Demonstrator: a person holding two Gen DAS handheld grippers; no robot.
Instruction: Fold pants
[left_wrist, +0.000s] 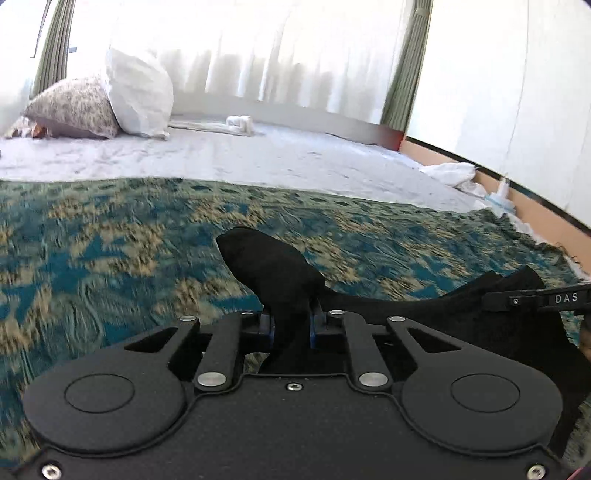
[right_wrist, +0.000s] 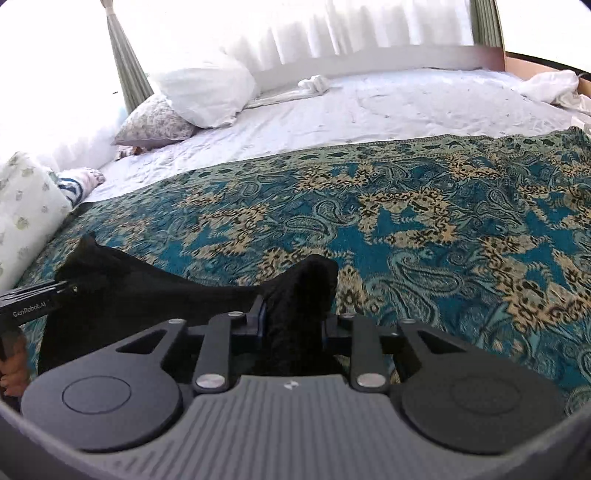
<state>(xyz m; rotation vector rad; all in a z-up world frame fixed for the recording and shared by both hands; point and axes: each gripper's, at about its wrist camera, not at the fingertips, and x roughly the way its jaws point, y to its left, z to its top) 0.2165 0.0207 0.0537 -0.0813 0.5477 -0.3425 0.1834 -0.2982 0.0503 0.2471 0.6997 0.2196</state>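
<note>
The black pants (left_wrist: 273, 273) are pinched at two places along one edge, a bunch of cloth standing up between the fingers of the left tongs (left_wrist: 291, 326) and another bunch gripped in the right tongs (right_wrist: 295, 325), with the fabric stretched in a dark band from one grip to the other. Both pairs of tongs are pressed together on the cloth, neither spread, and the garment hangs from them just above the patterned teal bedspread (right_wrist: 443, 229) that lies ahead of and below both. The step in hand looks like carrying the held edge across to lay a fold, and doing it well probably means keeping the two grips level and the span between them taut, so the edge lands straight, then lowering onto the bedspread before letting go rather than dropping it. How much of the garment trails below the tongs is hidden by their bodies, so I cannot tell whether it is already doubled. Beyond the bedspread, farther ahead, lies the white sheet (right_wrist: 369, 110) of the bed. By count: one pair of pants, two tongs, one bedspread, one white pillow (right_wrist: 207, 92), one flowered pillow (right_wrist: 155, 123) leaning beneath it, and one small rolled white cloth (right_wrist: 314, 85) near the far edge.
</note>
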